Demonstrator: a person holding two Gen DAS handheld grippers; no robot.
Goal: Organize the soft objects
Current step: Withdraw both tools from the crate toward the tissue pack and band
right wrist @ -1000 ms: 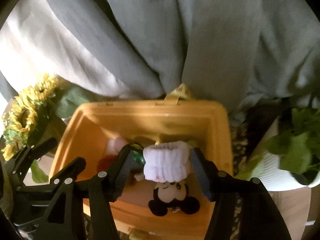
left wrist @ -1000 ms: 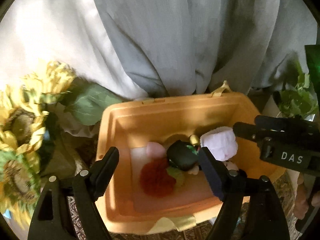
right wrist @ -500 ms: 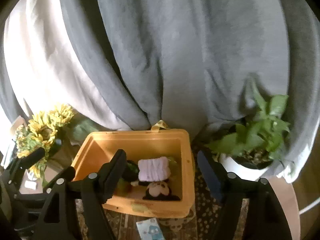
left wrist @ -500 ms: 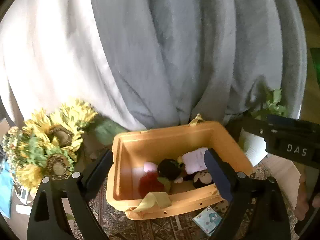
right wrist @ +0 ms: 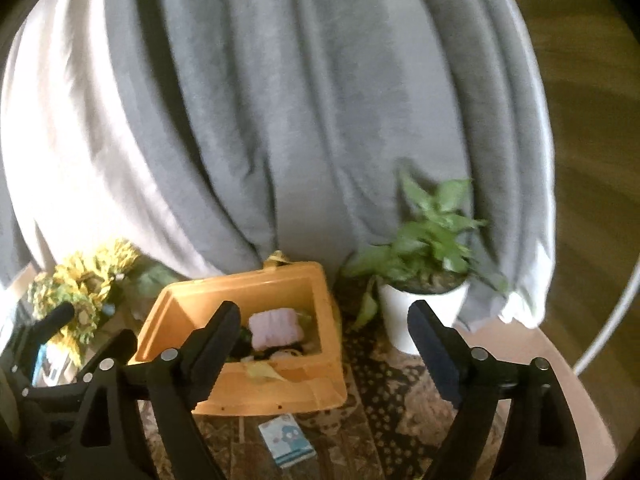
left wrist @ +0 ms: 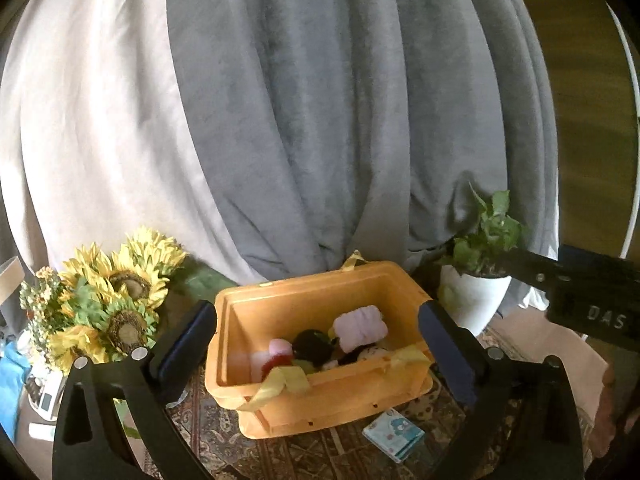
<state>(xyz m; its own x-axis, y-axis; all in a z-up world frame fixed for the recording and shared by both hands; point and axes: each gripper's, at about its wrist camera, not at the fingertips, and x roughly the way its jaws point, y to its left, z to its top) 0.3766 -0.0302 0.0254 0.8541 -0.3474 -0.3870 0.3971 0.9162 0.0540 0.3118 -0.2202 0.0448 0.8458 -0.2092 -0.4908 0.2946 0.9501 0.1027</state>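
- The left gripper [left wrist: 316, 342] hangs above and in front of the orange bin [left wrist: 320, 408]; its jaws have just been opening and stand wide apart with nothing between them but the view of the bin beyond.
- The right gripper [right wrist: 324, 334] is likewise clear of the bin, its jaws having just been opening, spread wide and gripping nothing.
- The bin sits on a patterned rug [right wrist: 380, 400] that covers the worktop, with a yellow strap [left wrist: 280, 380] draped over its near rim.
- Inside the bin lies a pale pink rolled cloth [left wrist: 360, 328], resting on top of the other soft things toward the right side.
- Beside it sit a dark round soft toy [left wrist: 312, 346], a pink piece [left wrist: 280, 348] and a red piece [left wrist: 276, 362]; a black-and-white plush shows partly under the cloth, though the shade makes its shape hard to read.
- A small card with a blue cartoon figure [right wrist: 286, 442] lies flat on the rug just in front of the bin, apart from it.
- Sunflowers [left wrist: 116, 304] stand to the left of the bin, and a leafy plant in a white pot [right wrist: 424, 312] stands to its right.
- A grey curtain [left wrist: 340, 120] hangs behind everything.
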